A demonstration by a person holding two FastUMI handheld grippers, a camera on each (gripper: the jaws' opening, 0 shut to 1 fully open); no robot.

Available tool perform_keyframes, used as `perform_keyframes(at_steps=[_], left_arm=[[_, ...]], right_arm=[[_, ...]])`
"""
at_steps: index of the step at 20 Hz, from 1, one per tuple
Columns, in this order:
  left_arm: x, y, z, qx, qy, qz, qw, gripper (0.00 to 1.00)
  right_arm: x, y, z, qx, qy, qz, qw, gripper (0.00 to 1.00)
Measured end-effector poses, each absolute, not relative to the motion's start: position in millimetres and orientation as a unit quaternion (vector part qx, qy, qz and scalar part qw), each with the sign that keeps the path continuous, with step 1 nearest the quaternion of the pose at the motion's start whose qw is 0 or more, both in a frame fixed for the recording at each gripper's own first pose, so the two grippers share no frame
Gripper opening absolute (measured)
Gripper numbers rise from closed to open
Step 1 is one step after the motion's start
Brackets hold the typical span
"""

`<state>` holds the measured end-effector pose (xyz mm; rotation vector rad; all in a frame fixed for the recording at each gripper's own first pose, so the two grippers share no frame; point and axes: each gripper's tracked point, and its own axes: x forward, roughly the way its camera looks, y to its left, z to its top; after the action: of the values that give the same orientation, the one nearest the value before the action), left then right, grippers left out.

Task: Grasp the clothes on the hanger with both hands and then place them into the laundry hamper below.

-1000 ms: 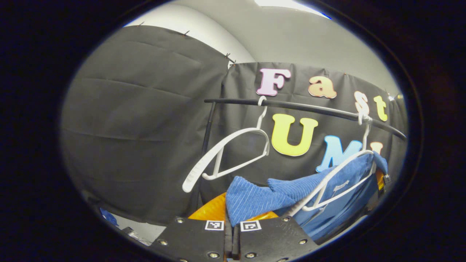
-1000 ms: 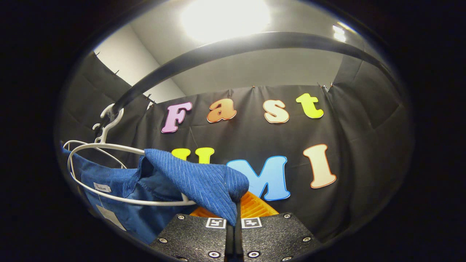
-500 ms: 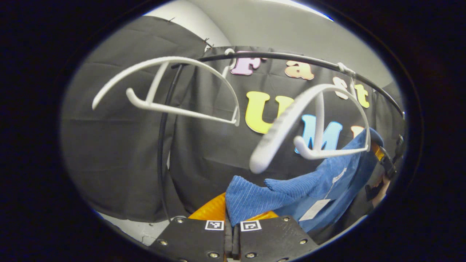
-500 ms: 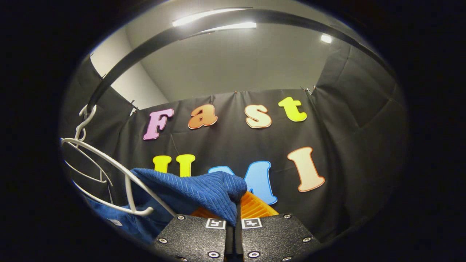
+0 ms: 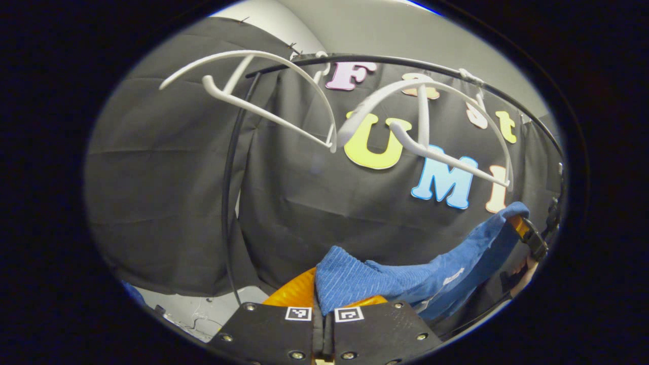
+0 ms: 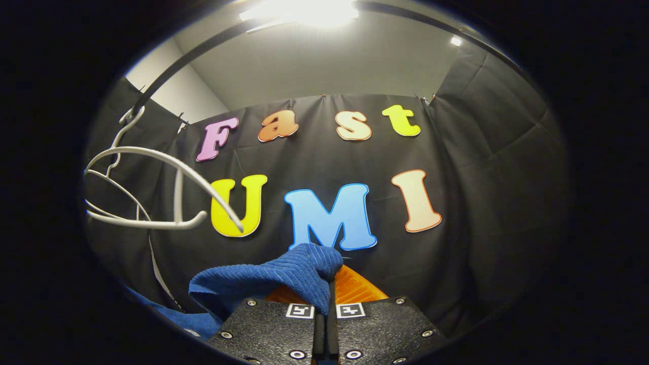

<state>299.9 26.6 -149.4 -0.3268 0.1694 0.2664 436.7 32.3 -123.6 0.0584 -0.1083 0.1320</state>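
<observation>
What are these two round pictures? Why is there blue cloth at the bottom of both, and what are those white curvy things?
A person holds a two-finger grabber in each hand, and a small camera rides on each one, looking forward past its fingers. One picture is the left gripper view, the other the right gripper view.

The blue cloth is a piece of clothing. The left gripper pinches one end and the right gripper pinches the other, so it stretches between them.

The white curvy things are two hangers, both bare, hooked on a black rail. Behind is the booth's black cloth wall.
</observation>
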Motion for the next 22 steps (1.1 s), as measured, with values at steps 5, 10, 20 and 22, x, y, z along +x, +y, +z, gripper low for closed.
perform_keyframes(at_steps=[5,10,20,22], left_arm=[[238,49,-155,-0.154,0.092,0.146,0.973,0.0],[167,76,-141,-0.148,0.101,0.11,0.978,0.0],[109,68,-157,-0.119,0.124,-0.057,0.983,0.03],[102,61,-169,-0.111,0.134,-0.069,0.982,0.01]], right_arm=[[364,44,-132,0.025,-0.022,0.088,0.996,0.02],[272,52,-109,0.01,-0.005,0.073,0.997,0.03],[98,114,-81,-0.055,0.007,0.032,0.998,0.02],[79,124,-100,-0.053,0.038,0.037,0.997,0.02]])
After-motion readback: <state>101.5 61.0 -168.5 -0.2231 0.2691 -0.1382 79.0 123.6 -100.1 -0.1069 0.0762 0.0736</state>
